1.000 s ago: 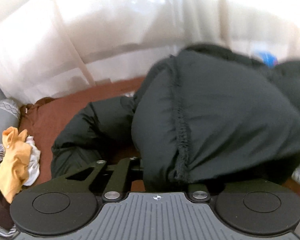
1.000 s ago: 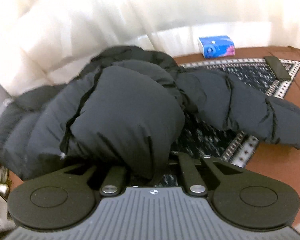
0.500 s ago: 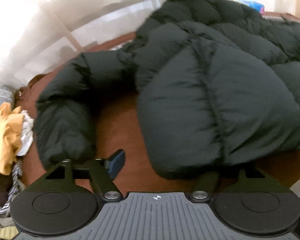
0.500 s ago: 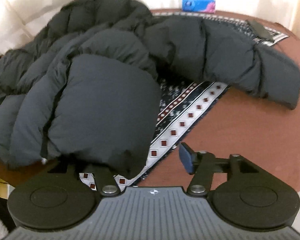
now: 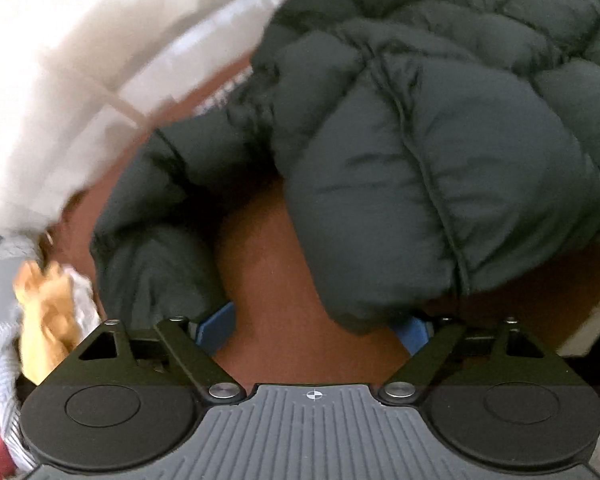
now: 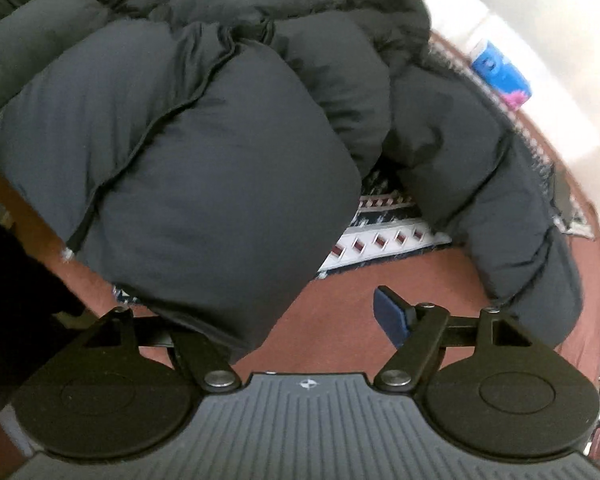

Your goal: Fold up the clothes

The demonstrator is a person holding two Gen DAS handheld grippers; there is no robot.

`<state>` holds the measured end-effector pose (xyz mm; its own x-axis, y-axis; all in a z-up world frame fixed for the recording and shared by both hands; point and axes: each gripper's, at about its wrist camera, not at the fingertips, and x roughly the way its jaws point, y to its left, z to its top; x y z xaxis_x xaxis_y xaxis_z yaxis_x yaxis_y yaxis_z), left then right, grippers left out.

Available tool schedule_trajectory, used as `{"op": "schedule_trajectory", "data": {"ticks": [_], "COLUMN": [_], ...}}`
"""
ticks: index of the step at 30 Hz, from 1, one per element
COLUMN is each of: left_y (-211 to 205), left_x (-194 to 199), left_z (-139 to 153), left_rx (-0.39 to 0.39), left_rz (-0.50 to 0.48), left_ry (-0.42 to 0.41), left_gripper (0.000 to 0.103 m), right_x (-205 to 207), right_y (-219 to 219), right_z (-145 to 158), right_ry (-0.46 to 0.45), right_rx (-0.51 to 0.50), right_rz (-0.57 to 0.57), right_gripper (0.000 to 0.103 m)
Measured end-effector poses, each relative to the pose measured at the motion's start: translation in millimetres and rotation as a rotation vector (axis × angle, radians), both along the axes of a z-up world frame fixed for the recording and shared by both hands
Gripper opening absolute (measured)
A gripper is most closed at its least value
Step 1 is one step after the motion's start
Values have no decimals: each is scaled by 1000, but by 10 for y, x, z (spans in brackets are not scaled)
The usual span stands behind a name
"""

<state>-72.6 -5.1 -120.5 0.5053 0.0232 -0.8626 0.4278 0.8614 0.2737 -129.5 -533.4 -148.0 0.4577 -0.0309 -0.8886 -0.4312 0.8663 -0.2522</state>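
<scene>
Puffer jacket, dark and quilted, lies bunched on brown cloth; both tools gape wide, holding nothing.

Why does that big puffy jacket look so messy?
The black puffer jacket lies bunched on the brown table, not flat. One sleeve sprawls over the patterned cloth, another curls toward the edge. Nothing looks torn or spilled.

**You are in a lived-in home**

Ahead of your jaws a puffy black jacket sprawls over a brown table with a patterned cloth. Sheer white curtains hang beyond. Left of your left jaws lies a heap of mixed laundry; far right, a blue tissue pack.
</scene>
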Motion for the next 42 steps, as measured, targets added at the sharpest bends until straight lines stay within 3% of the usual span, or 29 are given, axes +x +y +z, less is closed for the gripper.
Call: {"op": "schedule_trajectory", "data": {"ticks": [2,5,6,8,9,10,12,14,15,18,21,23,26,27,29,31,33,35,37,42], "left_y": [224,478,527,565,589,570,376,170,98,-17,64,214,509,553,456,166,-206,-558,-829,-998], "left_x": [108,216,234,216,210,214,198,160,128,-7,-111,-150,-182,-176,-98,80,312,633,946,1300], "left_z": [162,335,375,426,444,444,374,270,232,177,198,334,714,866,1125,1267,1242,1030,729,-62], "left_rx": [-261,-555,-611,-645,-662,-630,-442,-299,-262,-230,-248,-337,-557,-629,-723,-730,-692,-649,-610,-416], "left_rz": [126,249,267,255,252,248,172,69,22,-87,-85,-28,110,149,127,52,-18,-45,-34,24], "left_ry": [30,36,40,50,56,63,69,114,141,219,263,253,142,83,-43,-168,-242,-239,-178,-36], "left_gripper": [88,88,88,88,88,89,89,89,89,89,89,88,88,88,88,89,90,90,88,86], "right_x": [15,37,45,59,48,-12,-146,-295,-334,-337,-321,-309,-257,-208,-27,184,383,599,822,1030], "right_y": [-65,-163,-195,-260,-237,-78,186,354,383,246,-41,-258,-404,-379,-218,-5,200,368,518,802], "right_z": [72,179,215,286,302,258,114,-24,-59,68,401,671,993,1064,1103,1073,971,805,603,169], "right_ry": [-16,-40,-47,-63,-69,-64,-19,16,46,34,-63,-158,-327,-370,-427,-464,-483,-491,-489,-411], "right_rx": [99,247,296,394,381,225,8,-107,-108,42,276,446,620,637,616,579,557,545,524,390], "right_rz": [-43,-107,-128,-171,-154,-42,161,315,338,197,-35,-154,-252,-247,-190,-130,-110,-117,-139,-197], "right_gripper": [77,78,80,84,84,84,84,84,84,84,84,84,84,84,84,83,83,83,83,83]}}
